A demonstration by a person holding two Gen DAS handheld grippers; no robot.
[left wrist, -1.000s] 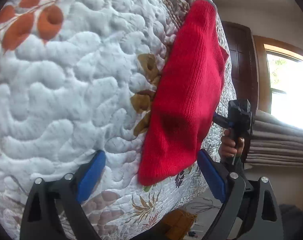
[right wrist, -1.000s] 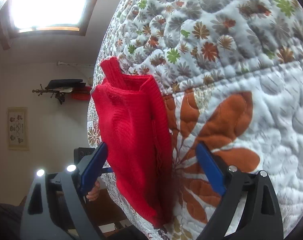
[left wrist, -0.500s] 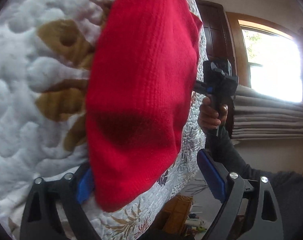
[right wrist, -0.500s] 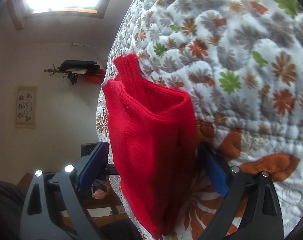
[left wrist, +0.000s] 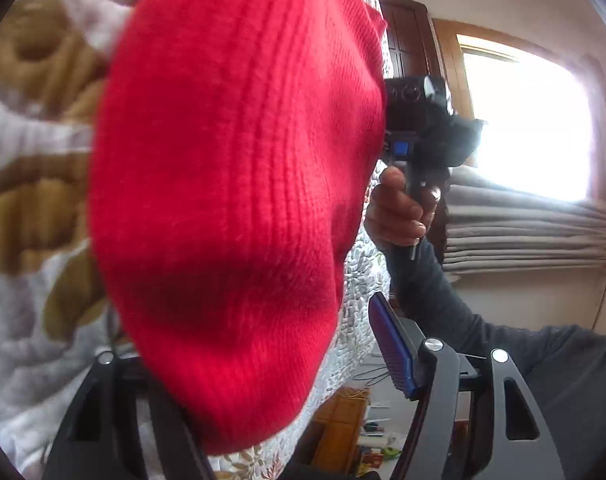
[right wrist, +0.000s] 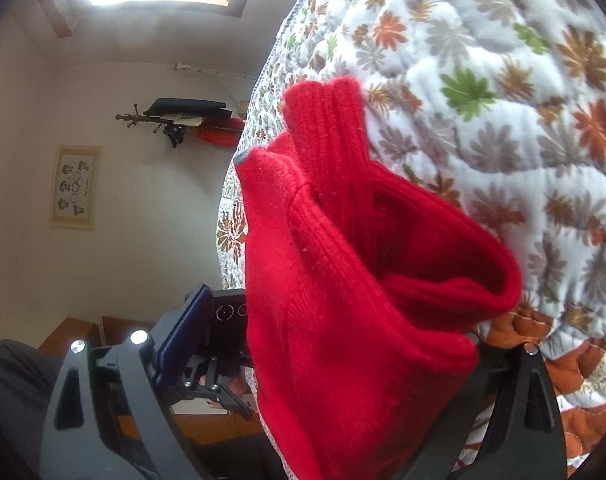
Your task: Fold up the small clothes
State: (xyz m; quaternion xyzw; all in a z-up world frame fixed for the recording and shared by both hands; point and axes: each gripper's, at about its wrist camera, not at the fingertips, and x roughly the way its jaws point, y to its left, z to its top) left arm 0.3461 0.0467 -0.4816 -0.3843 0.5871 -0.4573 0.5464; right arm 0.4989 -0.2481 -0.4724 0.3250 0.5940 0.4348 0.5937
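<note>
1. We have the red knit garment (left wrist: 231, 200) lying on the floral quilt (right wrist: 503, 60), already doubled over — one end shows stacked layers and an open pocket of fabric in the right wrist view.
2. Our left gripper (left wrist: 263, 364) is spread wide with the rounded end of the garment between its fingers. One blue pad (left wrist: 391, 348) stands clear of the cloth; the other is hidden under the knit.
3. Our right gripper (right wrist: 343, 344) is likewise spread around the opposite end, one finger buried behind the fabric, the other pad (right wrist: 183, 332) free beside it.
4. We judge both grippers straddle the ends so that each can pinch a full stack of layers and carry the next fold evenly.
5. Compared with a second ago, both grippers have closed in on the garment: then it sat ahead of the fingertips, now it fills each view and covers a finger on each side. The jaws look no narrower than before — nothing is pinched yet.
6. The person's hand (left wrist: 399, 208) grips the right gripper's handle, seen from the left wrist.
</note>
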